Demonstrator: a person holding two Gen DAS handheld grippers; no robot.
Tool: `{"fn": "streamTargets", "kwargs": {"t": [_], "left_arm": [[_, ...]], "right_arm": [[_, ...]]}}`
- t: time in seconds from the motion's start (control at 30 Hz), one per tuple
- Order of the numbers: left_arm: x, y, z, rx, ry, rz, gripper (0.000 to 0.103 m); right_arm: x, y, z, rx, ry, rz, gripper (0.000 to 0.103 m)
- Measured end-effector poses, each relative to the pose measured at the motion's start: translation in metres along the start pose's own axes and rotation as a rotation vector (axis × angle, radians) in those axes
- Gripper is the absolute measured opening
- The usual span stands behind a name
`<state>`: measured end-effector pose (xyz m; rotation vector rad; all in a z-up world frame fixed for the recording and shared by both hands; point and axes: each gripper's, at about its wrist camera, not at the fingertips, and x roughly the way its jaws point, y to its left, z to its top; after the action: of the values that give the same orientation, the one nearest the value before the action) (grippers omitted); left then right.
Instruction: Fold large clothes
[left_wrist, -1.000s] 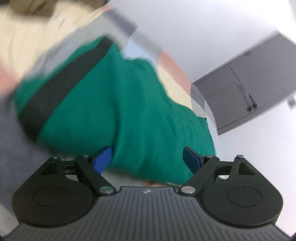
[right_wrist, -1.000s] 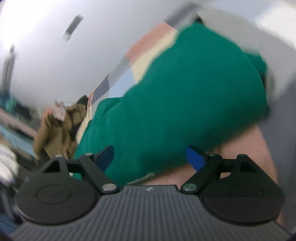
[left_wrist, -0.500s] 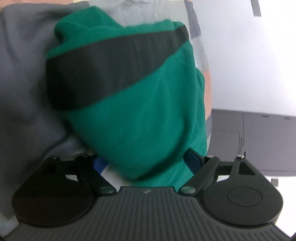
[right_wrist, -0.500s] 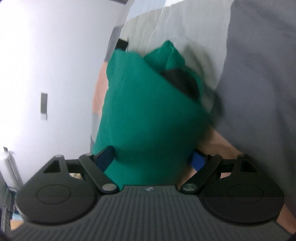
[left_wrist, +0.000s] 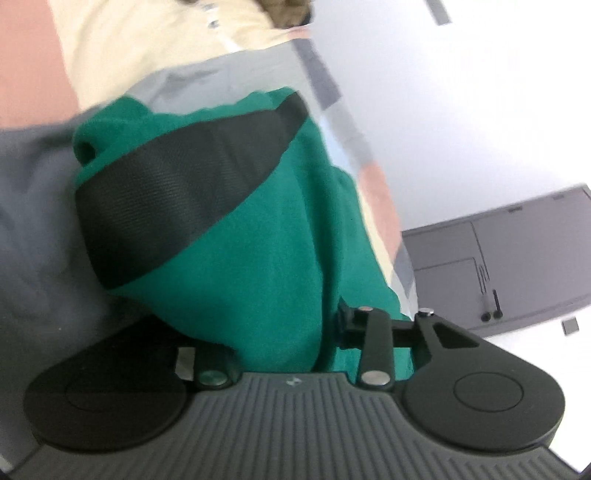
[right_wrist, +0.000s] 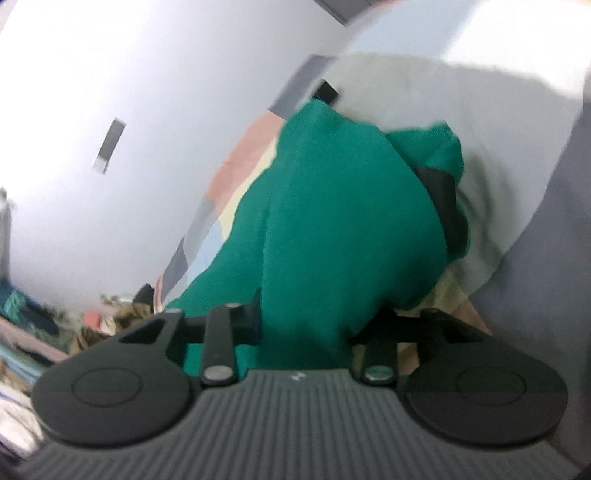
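A green garment (left_wrist: 266, 240) with a wide black band (left_wrist: 177, 192) lies bunched on a patchwork bedspread (left_wrist: 33, 66). My left gripper (left_wrist: 284, 332) has its jaws closing, and a thick fold of the green cloth fills the gap between them. In the right wrist view the same green garment (right_wrist: 332, 221) rises in a heap, its black band (right_wrist: 443, 195) on the right side. My right gripper (right_wrist: 314, 325) is also closing, with a bundle of the green cloth pressed between its fingers. The pads themselves are hidden by the cloth.
Grey fabric (left_wrist: 33, 221) lies left of the garment and pale fabric (right_wrist: 424, 103) behind it. A grey cabinet (left_wrist: 517, 266) stands by the white wall at right. A clutter of clothes (right_wrist: 37, 325) sits at the far left beyond the bed.
Both pairs of jaws have drawn in from wide open onto the green cloth. Both views have tilted and dropped slightly toward the garment.
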<state>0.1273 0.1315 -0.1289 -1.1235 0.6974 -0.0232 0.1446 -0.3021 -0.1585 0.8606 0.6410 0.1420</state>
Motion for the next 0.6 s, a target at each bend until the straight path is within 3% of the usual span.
{"fn": "streamTargets", "kwargs": {"t": [0.27, 0.47, 0.6], "left_arm": [[-0.062, -0.035, -0.008, 0.133, 0.015, -0.005, 0.040], [-0.112, -0.042, -0.020, 0.168, 0.073, 0.028, 0.040], [-0.124, -0.039, -0.024, 0.173, 0.103, 0.045, 0.040]], "right_arm": [[-0.060, 0.018, 0.003, -0.086, -0.026, 0.049, 0.030], [-0.117, 0.023, 0.001, -0.124, 0.011, 0.080, 0.029], [-0.137, 0.028, 0.002, -0.129, 0.041, 0.073, 0.029]]}}
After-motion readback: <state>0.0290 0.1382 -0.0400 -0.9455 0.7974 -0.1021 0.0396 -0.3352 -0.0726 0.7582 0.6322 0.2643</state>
